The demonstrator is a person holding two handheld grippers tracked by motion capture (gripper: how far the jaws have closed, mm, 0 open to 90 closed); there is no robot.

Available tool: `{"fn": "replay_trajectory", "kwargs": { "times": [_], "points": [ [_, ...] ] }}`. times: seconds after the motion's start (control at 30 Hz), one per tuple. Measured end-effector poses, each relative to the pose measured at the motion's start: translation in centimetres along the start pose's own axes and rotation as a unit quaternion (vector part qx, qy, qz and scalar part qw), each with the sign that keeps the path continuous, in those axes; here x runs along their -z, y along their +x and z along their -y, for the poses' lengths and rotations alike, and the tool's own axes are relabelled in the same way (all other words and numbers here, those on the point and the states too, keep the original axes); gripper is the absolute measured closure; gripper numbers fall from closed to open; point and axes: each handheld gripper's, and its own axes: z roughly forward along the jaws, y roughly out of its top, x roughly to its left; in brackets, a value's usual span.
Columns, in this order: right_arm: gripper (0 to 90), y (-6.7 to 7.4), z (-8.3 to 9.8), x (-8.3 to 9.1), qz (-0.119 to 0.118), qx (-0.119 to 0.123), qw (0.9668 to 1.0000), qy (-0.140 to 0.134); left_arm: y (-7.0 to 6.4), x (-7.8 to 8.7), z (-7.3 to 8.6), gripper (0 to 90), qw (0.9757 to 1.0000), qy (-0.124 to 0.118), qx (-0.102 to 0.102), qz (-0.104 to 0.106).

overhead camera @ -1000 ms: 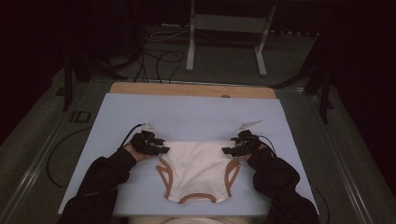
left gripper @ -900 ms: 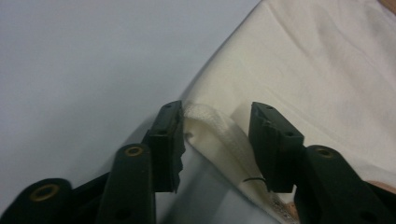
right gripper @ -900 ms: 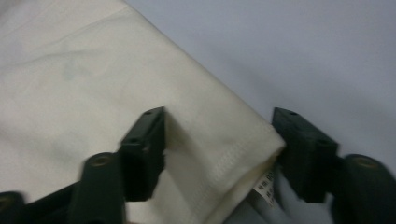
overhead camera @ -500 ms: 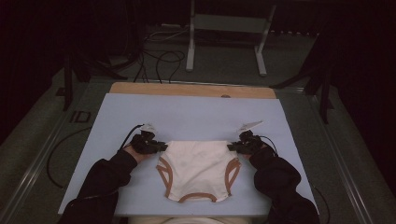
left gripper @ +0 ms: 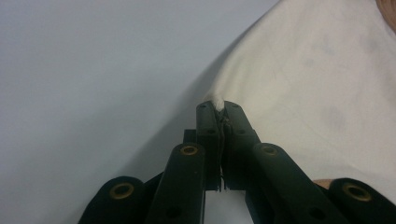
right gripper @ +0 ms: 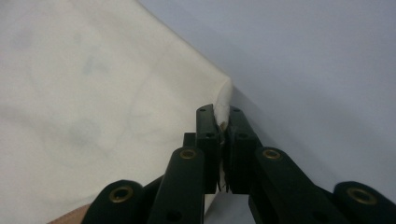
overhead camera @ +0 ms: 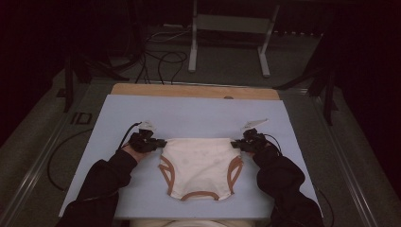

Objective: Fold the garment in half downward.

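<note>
Left tongs (overhead camera: 160, 142) clamped on waistband corner of cream briefs (overhead camera: 198, 165), cloth tuft poking out betw. tips. Briefs lie flat mid-table (overhead camera: 198, 113), brown-trimmed leg holes at 6 o'clock, faint print hard to read. Right tongs (overhead camera: 235, 144) pinch opp. corner; forearms cut off below.

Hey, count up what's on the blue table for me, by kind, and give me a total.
Cream underpants with brown trim: 1
Handheld grippers: 2, left gripper and right gripper, each clamped on a waistband corner
Total: 3
</note>
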Motion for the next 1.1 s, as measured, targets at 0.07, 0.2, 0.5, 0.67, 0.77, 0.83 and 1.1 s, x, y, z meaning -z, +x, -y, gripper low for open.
{"fn": "replay_trajectory", "kwargs": {
  "times": [0.07,0.2,0.5,0.67,0.77,0.83,1.1],
  "points": [
    [86.8,-0.1,-0.3,0.0,0.001,0.000,1.0000,-0.001,0.1,0.0,-0.2,88.1,1.0000,0.000,-0.001,-0.001],
    [86.8,-0.2,-1.0,0.0,0.009,0.004,1.0000,0.002,0.3,0.2,-0.6,88.1,0.9999,-0.006,-0.004,-0.007],
    [86.9,-0.7,-2.2,-0.1,0.021,0.001,0.9997,-0.008,0.9,0.4,-1.7,88.0,0.9996,-0.021,-0.004,-0.018],
    [86.9,-1.1,-2.9,-0.1,0.028,0.000,0.9995,-0.012,1.4,0.5,-2.2,88.0,0.9993,-0.031,-0.006,-0.022],
    [86.9,-1.3,-3.3,-0.3,0.032,-0.001,0.9994,-0.014,1.6,0.4,-2.4,88.0,0.9990,-0.034,-0.007,-0.026],
    [86.9,-1.5,-3.6,-0.5,0.035,-0.003,0.9993,-0.013,1.7,0.4,-2.5,88.0,0.9990,-0.035,-0.004,-0.028],
    [86.9,-2.2,-4.5,-1.5,0.040,-0.009,0.9991,-0.010,2.5,0.5,-3.1,88.1,0.9983,-0.044,0.000,-0.037]
  ]
}}
